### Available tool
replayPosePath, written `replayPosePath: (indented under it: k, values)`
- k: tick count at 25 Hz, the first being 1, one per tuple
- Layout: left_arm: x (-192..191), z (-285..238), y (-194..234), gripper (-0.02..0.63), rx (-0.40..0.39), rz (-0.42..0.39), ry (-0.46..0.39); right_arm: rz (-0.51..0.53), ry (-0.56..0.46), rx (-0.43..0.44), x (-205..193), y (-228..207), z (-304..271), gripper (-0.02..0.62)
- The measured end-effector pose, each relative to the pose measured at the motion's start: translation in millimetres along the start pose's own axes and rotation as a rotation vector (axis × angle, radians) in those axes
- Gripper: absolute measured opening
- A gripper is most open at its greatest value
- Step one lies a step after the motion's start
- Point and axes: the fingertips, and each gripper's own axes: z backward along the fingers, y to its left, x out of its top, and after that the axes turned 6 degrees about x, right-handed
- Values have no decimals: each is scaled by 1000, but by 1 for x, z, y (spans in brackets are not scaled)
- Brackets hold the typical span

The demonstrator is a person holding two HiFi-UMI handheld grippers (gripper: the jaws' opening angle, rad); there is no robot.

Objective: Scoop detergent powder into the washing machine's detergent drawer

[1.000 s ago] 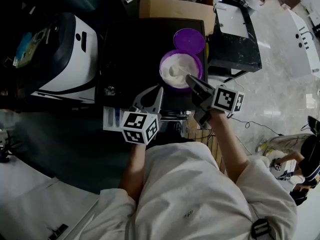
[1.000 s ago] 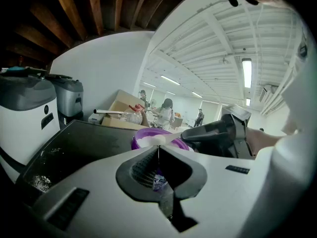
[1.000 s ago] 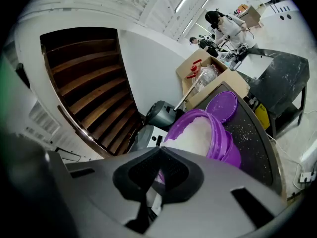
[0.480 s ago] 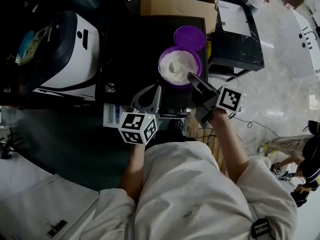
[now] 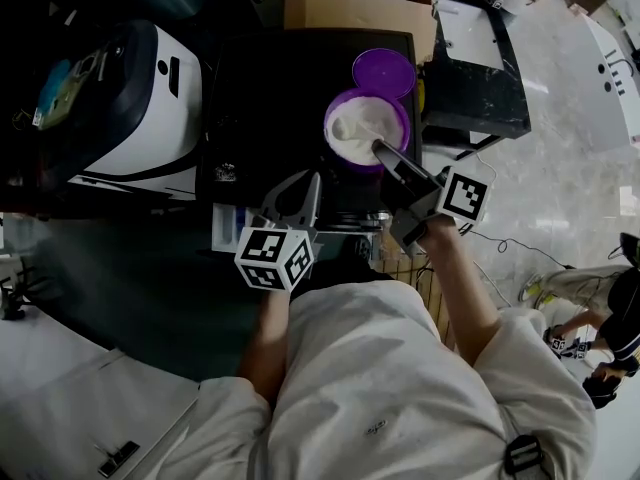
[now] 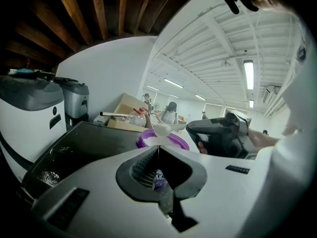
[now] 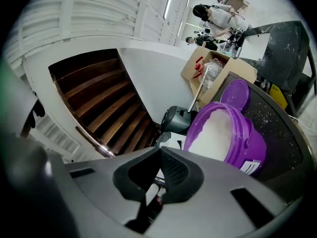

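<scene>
Little is changing since a second ago: the right gripper (image 5: 380, 150) is staying at the near rim of the purple tub (image 7: 247, 145), its jaws pinching the thin white handle of the scoop (image 6: 163, 129). The scoop is hanging heaped just above the powder (image 5: 360, 128). The left gripper (image 5: 312, 183) is waiting with its jaws pressed together on nothing.

Spilling is looking like the main risk. The handle is slim and could be turning in the pinch, and any tilt or jolt would be shedding powder onto the black top (image 5: 270, 98).

What seems to be the pale drawer (image 5: 224, 230) is sitting low at the front left, well apart from the tub. The left gripper is standing between the two, so the carry is likely needing to pass over or around it. The lid (image 5: 384, 71) is lying just behind the tub, near the right edge, and a white appliance (image 5: 150, 98) is crowding the left side.
</scene>
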Motion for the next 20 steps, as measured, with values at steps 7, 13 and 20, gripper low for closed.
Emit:
replayPosePath:
  k: [7,13,20]
  values:
    - [6,23,24,20,-2,-4,-14,-9,-2,30,-24,18,-18,5]
    - [2,51,58,20,15,4,-8,-7,4,74,-52,39,-42,5]
    - [0,85,97,20,32,20,-22,-7,24,108,-94,60,-64,5]
